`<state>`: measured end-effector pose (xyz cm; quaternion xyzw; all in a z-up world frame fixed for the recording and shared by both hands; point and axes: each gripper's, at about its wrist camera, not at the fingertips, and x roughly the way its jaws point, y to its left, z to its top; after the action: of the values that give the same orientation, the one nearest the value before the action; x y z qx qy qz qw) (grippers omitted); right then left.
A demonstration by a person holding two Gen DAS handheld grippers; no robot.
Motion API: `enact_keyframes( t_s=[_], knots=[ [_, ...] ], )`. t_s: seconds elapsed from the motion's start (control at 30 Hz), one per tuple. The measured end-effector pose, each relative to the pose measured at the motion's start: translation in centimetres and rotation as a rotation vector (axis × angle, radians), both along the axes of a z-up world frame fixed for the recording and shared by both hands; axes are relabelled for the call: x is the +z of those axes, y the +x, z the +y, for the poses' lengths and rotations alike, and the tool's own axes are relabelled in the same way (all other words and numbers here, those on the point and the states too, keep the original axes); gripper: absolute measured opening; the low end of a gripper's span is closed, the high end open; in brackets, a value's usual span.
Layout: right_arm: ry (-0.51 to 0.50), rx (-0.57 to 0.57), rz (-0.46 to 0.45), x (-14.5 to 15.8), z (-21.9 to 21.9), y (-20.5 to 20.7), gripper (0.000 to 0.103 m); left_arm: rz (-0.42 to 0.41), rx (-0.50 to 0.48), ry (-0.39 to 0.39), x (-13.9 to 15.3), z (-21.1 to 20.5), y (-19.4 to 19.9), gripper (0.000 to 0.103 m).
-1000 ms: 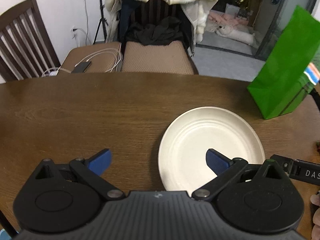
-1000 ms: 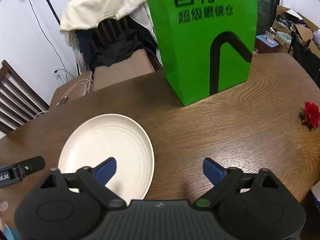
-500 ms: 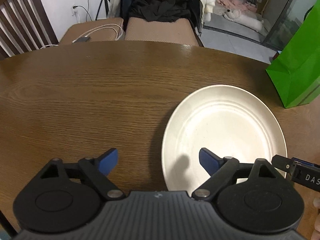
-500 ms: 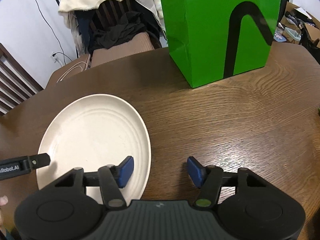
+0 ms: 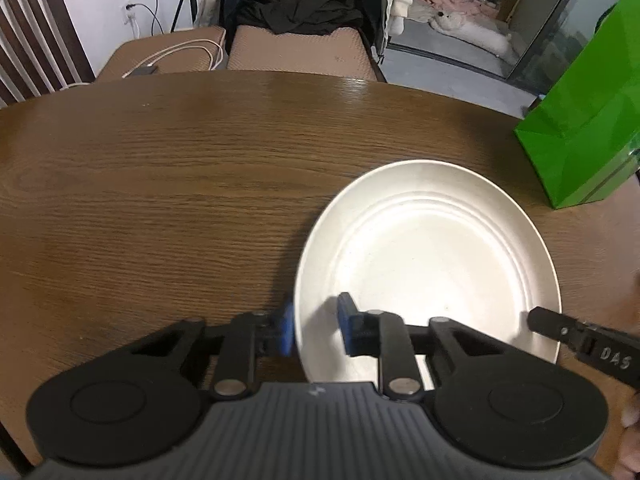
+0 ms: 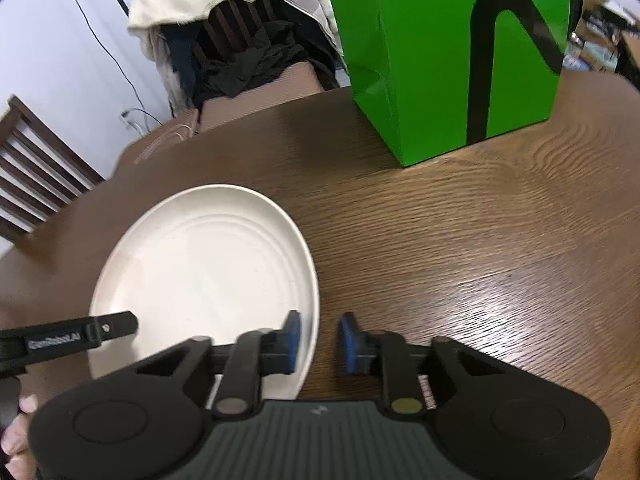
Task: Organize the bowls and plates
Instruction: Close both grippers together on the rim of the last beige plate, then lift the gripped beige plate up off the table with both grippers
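Both of your grippers have dropped toward the cream plate (image 5: 432, 248) since a second ago, and their jaws have just been closing with its rim between them. Your left gripper (image 5: 316, 330) straddles the plate's near-left edge — one blue pad outside on the wooden table (image 5: 160, 200), one inside over the dish. Your right gripper (image 6: 319, 338) does the same at the near-right edge. Each looks narrowed down onto the rim, though motion blur makes it hard to be sure the pads truly press. You've got the plate lying flat on the table, near the green paper bag (image 6: 452, 56), with draped chairs (image 5: 304, 36) behind.
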<state>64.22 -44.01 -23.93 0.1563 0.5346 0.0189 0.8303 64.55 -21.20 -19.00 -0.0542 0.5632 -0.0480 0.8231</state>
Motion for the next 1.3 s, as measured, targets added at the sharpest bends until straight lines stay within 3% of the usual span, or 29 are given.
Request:
enact_keyframes(
  t_s=[0.03,0.37,0.63,1.3],
  knots=[
    [0.002,0.0,-0.003,0.0,0.1,0.0,0.008,-0.006,-0.003,0.006,0.0,-0.1,0.0,0.018],
    [-0.082,0.029,-0.054,0.5,1.3,-0.6,0.009,-0.05,-0.021,0.061,1.0,-1.1,-0.4,0.015],
    [-0.08,0.022,-0.098,2.0,1.0,-1.3,0.009,-0.104,-0.022,0.06,2.9,-1.6,-1.1,0.015],
    [-0.099,-0.061,-0.225,11.3,-0.9,-7.6,0.009,-0.245,-0.077,0.019,12.3,-3.3,-6.4,0.016]
  ],
)
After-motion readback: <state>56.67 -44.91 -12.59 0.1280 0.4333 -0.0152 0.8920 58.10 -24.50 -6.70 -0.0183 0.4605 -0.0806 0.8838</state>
